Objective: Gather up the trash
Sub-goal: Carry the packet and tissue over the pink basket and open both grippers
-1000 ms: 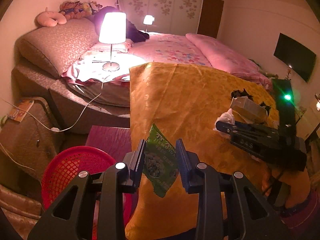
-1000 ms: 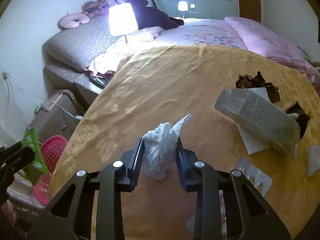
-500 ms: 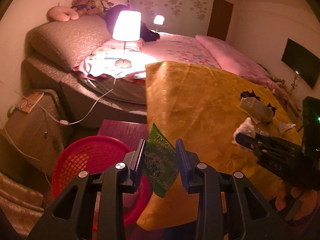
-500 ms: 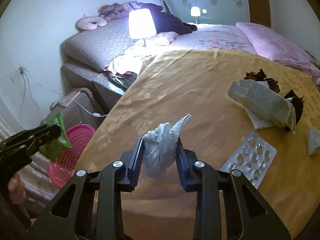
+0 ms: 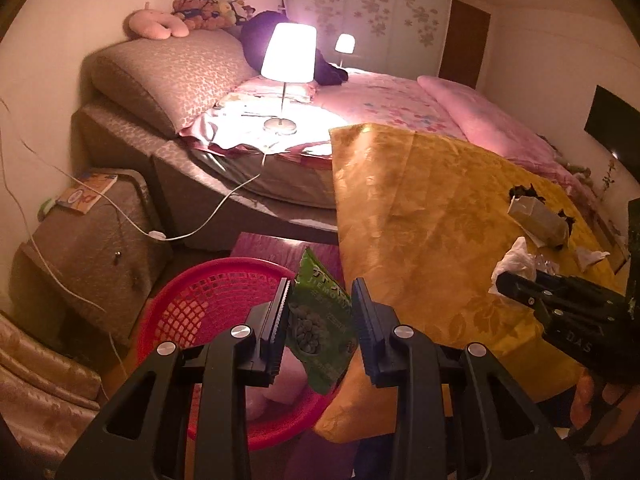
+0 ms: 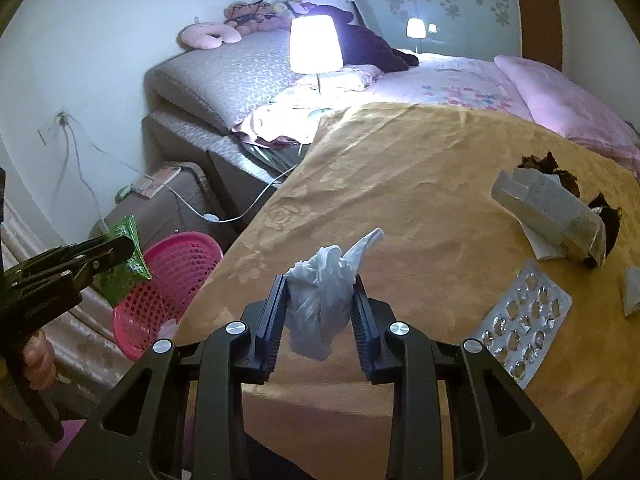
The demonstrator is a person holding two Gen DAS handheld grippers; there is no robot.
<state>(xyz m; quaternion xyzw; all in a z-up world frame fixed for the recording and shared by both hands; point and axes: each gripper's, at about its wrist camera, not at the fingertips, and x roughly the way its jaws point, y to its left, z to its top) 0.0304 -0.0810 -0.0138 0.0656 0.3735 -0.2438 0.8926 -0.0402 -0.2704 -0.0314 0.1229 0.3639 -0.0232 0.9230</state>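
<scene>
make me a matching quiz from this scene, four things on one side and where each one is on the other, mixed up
Things:
1. green snack packet
2. crumpled white tissue
3. blister pack
4. red basket

Places:
a. on the floor beside the yellow cloth
b. held in the right tool
c. lying flat on the yellow cloth
d. held in the left tool

Pairs: 1-d, 2-b, 3-c, 4-a
</scene>
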